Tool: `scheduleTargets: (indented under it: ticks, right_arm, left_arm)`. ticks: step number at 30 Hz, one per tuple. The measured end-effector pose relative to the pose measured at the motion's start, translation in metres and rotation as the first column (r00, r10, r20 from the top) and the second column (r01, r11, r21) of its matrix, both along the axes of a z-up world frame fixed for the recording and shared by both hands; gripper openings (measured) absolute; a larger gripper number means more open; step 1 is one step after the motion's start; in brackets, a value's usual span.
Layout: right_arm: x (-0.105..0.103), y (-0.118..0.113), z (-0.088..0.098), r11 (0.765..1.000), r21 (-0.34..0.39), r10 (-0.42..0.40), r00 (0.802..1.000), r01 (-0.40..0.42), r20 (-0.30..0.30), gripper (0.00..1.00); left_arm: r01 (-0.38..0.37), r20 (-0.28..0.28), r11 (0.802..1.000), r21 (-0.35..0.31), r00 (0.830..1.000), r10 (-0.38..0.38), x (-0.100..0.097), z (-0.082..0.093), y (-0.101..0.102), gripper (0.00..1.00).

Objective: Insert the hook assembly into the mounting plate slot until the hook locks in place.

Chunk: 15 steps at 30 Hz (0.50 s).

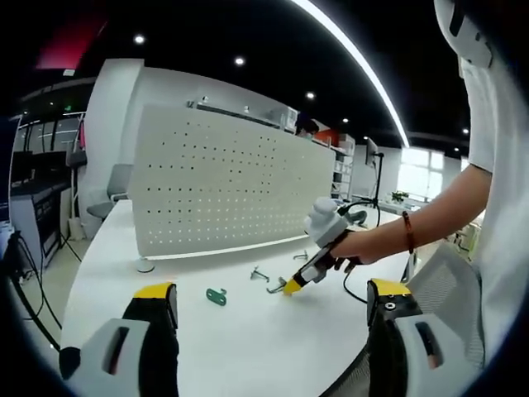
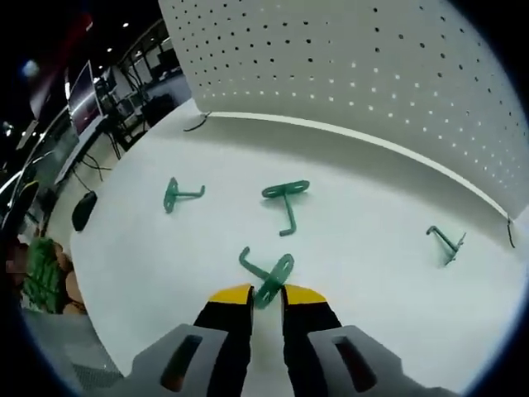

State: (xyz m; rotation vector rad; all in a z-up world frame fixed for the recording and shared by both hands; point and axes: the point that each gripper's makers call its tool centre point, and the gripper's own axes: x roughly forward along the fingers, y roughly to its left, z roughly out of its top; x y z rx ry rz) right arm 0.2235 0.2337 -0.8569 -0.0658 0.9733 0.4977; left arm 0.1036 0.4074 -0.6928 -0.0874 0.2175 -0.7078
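No brand, label or readable writing anywhere. White perforated metal pegboard panel (image 1: 227, 182) upright on smooth white tabletop (image 1: 248, 339), rows of small round holes across its matte face; same panel (image 2: 372, 74) curving across top of right gripper view. Left gripper (image 1: 273, 310) low in left gripper view, black jaws with yellow tips spread wide, nothing between them. Right gripper (image 2: 265, 298) with yellow-tipped black jaws drawn narrow, pinching flat plate end of green wire hook (image 2: 266, 277), bent rod end lying on table; in left gripper view same gripper (image 1: 291, 287) in a person's hand (image 1: 364, 246), tip down among small hooks, orange band on wrist. Three more glossy green hooks loose on table, well apart: one left (image 2: 178, 195), one centre (image 2: 286, 201), one right near panel's foot (image 2: 446, 242). Small flat green plate (image 1: 216, 295) lying alone between left jaws and panel.
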Motion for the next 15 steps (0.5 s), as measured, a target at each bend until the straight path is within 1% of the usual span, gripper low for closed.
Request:
scheduleTargets:
  ticks: [4,9,12,15]
  right_arm:
    - [0.0015,-0.0029,-0.0012,1.0,-0.025,0.013,1.0,-0.013,0.009,0.06]
    - [0.0036,-0.0022,-0.0013,0.999,-0.033,0.023,1.0,-0.022,0.015,0.05]
    - [0.0044,-0.0041,-0.002,0.997,-0.061,0.043,0.999,-0.041,0.031,0.03]
    - [0.0041,-0.004,-0.0021,0.997,-0.059,0.047,0.998,-0.045,0.036,0.02]
  left_arm:
    - [-0.002,-0.004,1.0,0.004,1.0,0.002,0.0,-0.0003,0.0014,0.97]
    - [-0.004,-0.004,1.0,0.004,1.0,0.005,0.0001,0.0005,0.0027,0.97]
    - [-0.006,-0.005,1.0,0.008,1.0,0.006,0.0001,0.0005,0.0022,0.96]
    - [-0.008,-0.001,1.0,0.004,1.0,0.008,-0.0005,0.0028,0.0002,0.96]
